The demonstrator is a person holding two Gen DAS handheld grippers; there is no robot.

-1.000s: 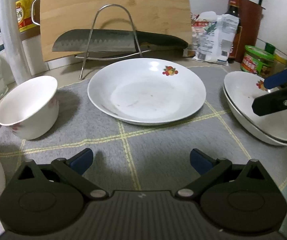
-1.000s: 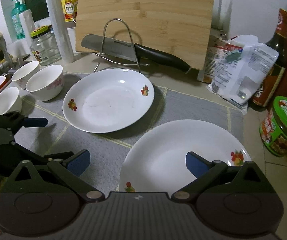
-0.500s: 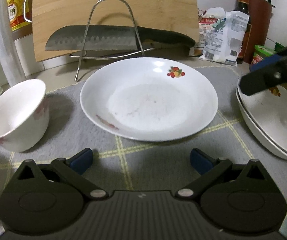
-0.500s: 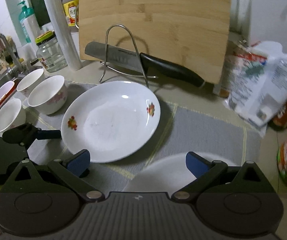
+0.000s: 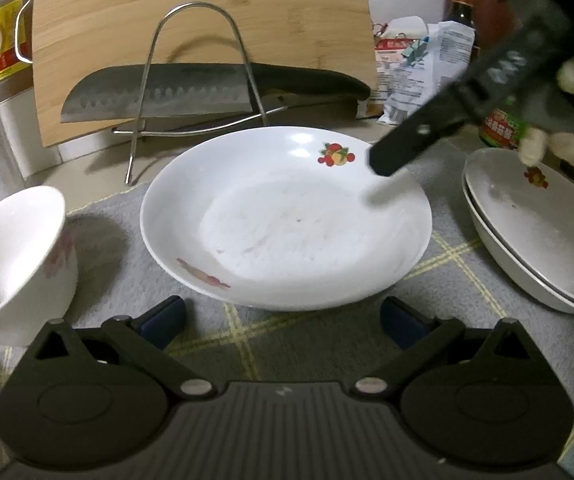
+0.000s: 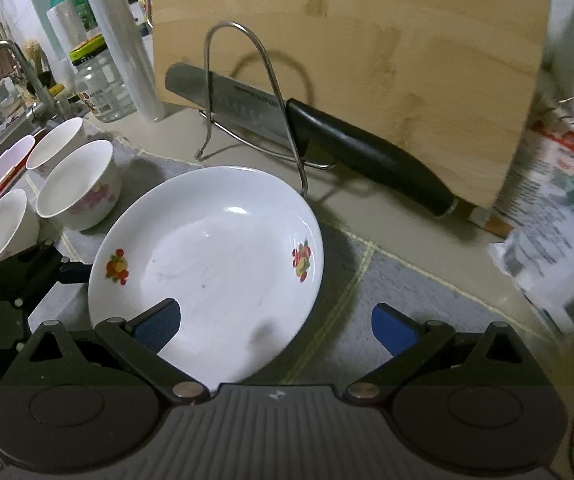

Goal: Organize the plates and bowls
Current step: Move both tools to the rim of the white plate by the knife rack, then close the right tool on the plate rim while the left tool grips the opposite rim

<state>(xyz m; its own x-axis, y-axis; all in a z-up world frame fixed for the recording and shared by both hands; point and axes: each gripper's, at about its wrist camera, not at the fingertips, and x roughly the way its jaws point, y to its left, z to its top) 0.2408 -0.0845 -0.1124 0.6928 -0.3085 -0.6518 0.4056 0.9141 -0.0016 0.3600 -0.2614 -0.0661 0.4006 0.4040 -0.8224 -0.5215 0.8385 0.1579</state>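
Swung in over the loose plate (image 5: 287, 220) now, right gripper (image 6: 275, 320), jaws wide and empty, one finger hanging above the far rim. Left gripper (image 5: 283, 316) parked low at the near rim, also wide, empty. Approaching a grab, by the look of it. Flat on the grey mat (image 5: 327, 340), round, no long axis, hollow facing up. Next: straddle the rim, close, carry to the 2 stacked plates (image 5: 535, 240) on the right.
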